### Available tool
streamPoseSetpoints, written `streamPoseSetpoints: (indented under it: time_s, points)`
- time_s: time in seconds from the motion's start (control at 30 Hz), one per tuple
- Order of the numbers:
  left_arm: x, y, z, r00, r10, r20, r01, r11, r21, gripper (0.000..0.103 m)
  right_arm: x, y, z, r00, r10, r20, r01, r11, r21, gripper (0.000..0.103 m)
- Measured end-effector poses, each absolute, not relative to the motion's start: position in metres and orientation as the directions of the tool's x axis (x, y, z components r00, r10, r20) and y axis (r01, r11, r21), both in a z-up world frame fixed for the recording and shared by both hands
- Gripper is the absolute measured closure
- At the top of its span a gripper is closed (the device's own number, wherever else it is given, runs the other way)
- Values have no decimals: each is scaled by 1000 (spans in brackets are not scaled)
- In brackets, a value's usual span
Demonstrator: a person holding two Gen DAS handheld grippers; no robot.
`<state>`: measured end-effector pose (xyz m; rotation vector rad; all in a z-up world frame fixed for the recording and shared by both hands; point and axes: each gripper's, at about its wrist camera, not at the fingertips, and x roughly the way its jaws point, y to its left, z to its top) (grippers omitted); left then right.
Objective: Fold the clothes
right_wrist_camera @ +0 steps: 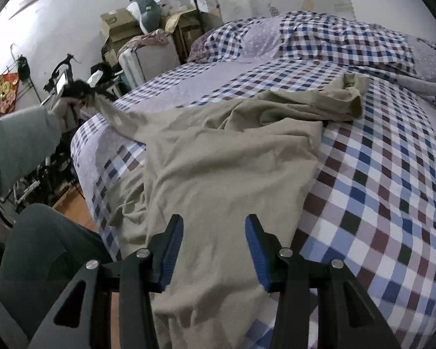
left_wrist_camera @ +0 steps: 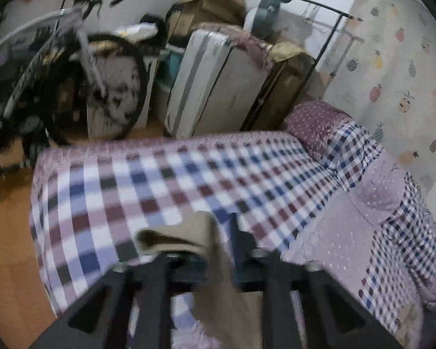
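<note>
A beige garment (right_wrist_camera: 218,157) lies spread and wrinkled across a bed (right_wrist_camera: 378,174) that has a checked cover in blue, dark red and white. One end of the garment is bunched up toward the pillows (right_wrist_camera: 319,35), and its near end hangs down over the front edge of the bed. The right gripper (right_wrist_camera: 214,250) hovers over this near part with its blue-padded jaws apart, and nothing is between them. The left gripper (right_wrist_camera: 81,94), held out by a hand with a pale sleeve (right_wrist_camera: 20,139), is at the left corner of the bed, and a corner of the garment is stretched up to it from the bed surface. In the left wrist view, which is blurred, a strip of the beige cloth (left_wrist_camera: 189,232) runs between the fingers of this gripper, so it is clamped on the garment. Behind the bed stand a bicycle (left_wrist_camera: 72,87), cardboard boxes (left_wrist_camera: 218,3) and a white appliance (left_wrist_camera: 212,81) against the wall.
</note>
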<state>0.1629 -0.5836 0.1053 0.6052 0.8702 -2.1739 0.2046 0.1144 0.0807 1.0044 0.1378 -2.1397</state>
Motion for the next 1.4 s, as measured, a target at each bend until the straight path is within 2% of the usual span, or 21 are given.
streamPoseSetpoints:
  time_s: [0.07,0.1,0.33,0.47,0.73,0.9,1.0,1.1,1.17,1.2,1.3,1.4]
  points:
    - [180,-579,99,-652,-432,-623,748,-503,-433,37,216,118,80,-417,-589,-693,667,-716,207,56]
    - [188,-576,96,-658,-430,-619,745,-492,-450,33,222,119,80,-418,-588,-692,666,-716,206,56]
    - [238,-501,91,-793,-306,-527,594,-580,-557,20,264,125,72,-427,-587,-688,672,-715,193,56]
    - [256,-437,96,-866,-156,-475,463,-607,-646,20,286,132,68,-428,-591,-684,663,-720,208,56]
    - [279,-272,100,-898,172,-406,192,-676,-711,18,327,121,42,-402,-535,-743,668,-727,162,56]
    - [284,-187,78,-834,318,-450,53,-766,-640,18,337,104,20,-421,-429,-799,677,-735,37,56]
    - [286,-152,57,-769,354,-532,4,-830,-558,18,330,102,4,-396,-386,-833,669,-743,26,56]
    - [283,-140,49,-736,370,-567,-16,-846,-532,18,324,103,-8,-390,-338,-857,650,-760,4,66]
    - [283,-138,46,-731,357,-581,-4,-854,-520,18,323,103,-10,-390,-323,-862,645,-764,-6,90]
    - [285,-143,44,-732,347,-587,9,-855,-518,18,324,103,-8,-391,-330,-859,648,-762,-3,94]
    - [291,-151,45,-730,372,-573,12,-831,-556,18,328,106,2,-388,-376,-841,656,-754,34,100]
    - [294,-149,48,-716,428,-552,-31,-808,-588,18,332,112,14,-372,-447,-814,653,-749,112,101]
